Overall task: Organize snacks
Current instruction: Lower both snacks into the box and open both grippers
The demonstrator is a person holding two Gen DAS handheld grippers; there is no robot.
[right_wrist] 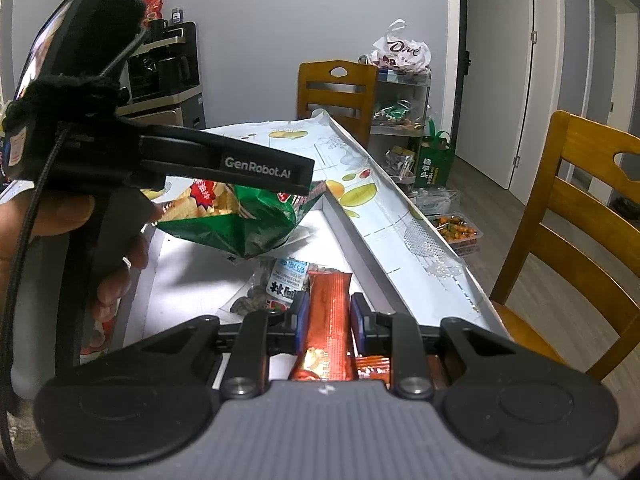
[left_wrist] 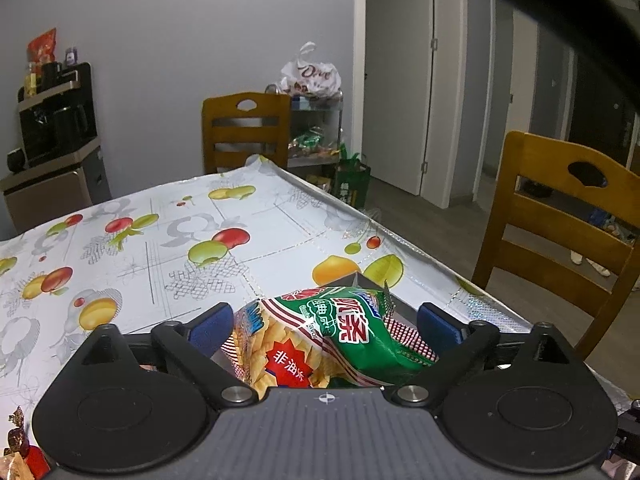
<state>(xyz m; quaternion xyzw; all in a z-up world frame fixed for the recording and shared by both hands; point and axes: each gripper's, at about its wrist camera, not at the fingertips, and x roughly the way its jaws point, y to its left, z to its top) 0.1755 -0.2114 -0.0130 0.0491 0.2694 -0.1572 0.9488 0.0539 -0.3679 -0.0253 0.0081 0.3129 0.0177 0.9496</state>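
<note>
Chips first: through my left wrist camera the green chip bag [left_wrist: 320, 344] lies low in the frame's centre, between the blue pads [left_wrist: 210, 328] of my left gripper [left_wrist: 324, 326]. Its jaws stand wide, neither pad pressing the bag — released. Beyond it the fruit-print tablecloth [left_wrist: 168, 240] fills the middle of the picture, with a wooden chair [left_wrist: 560, 236] at the right edge.

My right wrist camera shows my right gripper [right_wrist: 329, 316] clenched on an orange snack stick [right_wrist: 328, 320], low in the centre. Past its tip a small blue-and-white packet [right_wrist: 289, 280] lies in the white box [right_wrist: 192, 280]. In the upper left my hand [right_wrist: 60, 216] holds the left gripper over the chip bag — the bag sits in the box's far end.
</note>
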